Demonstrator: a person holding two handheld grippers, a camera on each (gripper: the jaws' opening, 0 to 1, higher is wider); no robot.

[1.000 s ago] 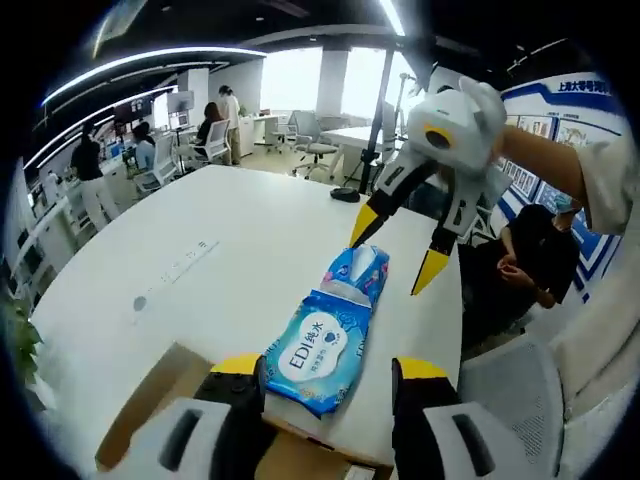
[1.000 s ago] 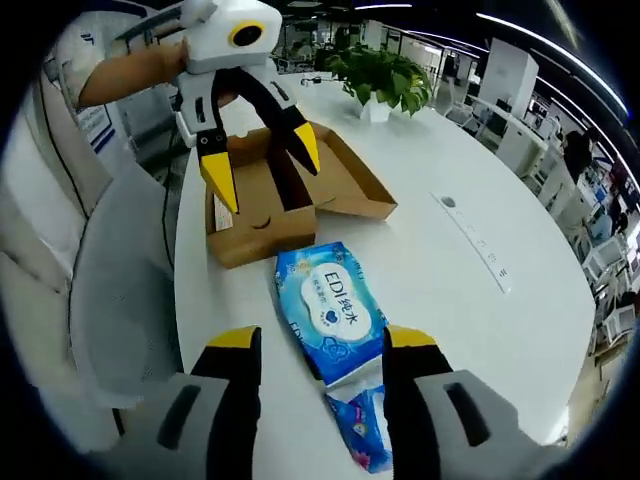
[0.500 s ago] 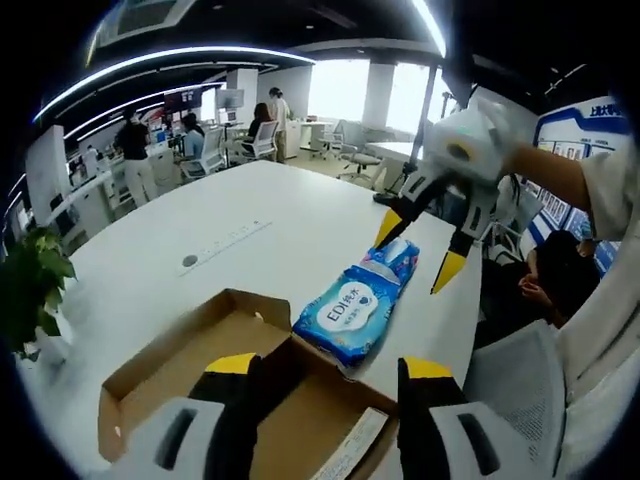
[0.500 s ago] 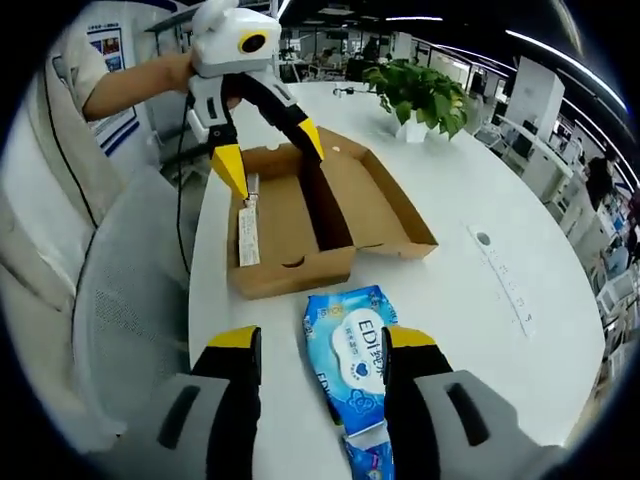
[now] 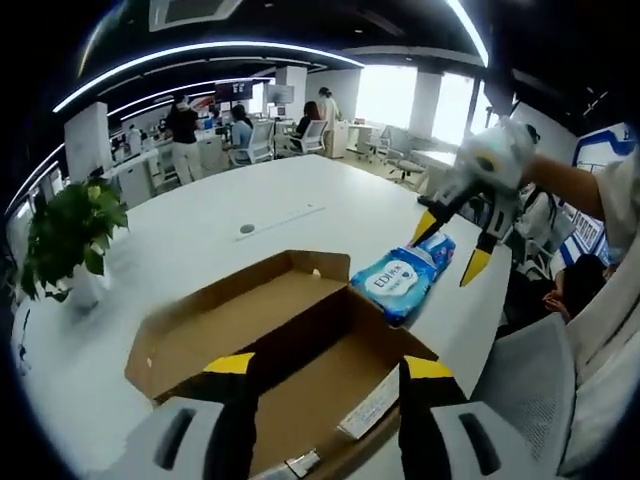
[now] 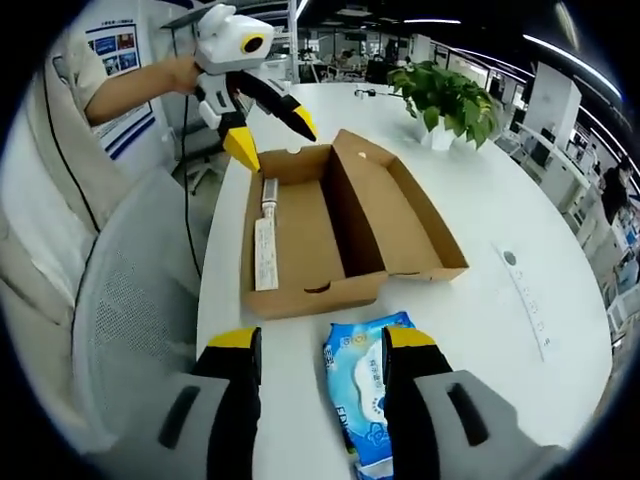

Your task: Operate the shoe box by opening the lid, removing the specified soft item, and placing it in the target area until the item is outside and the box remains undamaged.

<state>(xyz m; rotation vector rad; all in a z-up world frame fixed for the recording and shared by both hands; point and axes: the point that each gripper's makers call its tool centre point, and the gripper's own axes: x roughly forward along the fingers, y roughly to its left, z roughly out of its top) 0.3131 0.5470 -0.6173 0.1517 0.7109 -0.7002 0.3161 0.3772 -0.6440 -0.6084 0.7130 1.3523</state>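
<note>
So the blue wet-wipes pack is out of the shoe box and lying flat on the white surface, just beside one short end of the box but not inside it. In the right gripper view the same pack sits right past that box wall, partly between the right gripper's own fingers, which are spread wide with nothing in them.

The box is brown cardboard, open, with the lid folded flat out alongside the tray so you get two shallow halves side by side. A long white paper strip lies inside one half, near the edge. Cardboard looks fine from here, no tears I can spot.

The left gripper hangs over the box's near end, fingers wide apart and empty. From the other side it shows up as a white body with yellow-tipped black fingers held above the far end of the box by a hand.

Further out: a potted plant on the surface, a mesh chair back next to it, and people at desks in the background.
</note>
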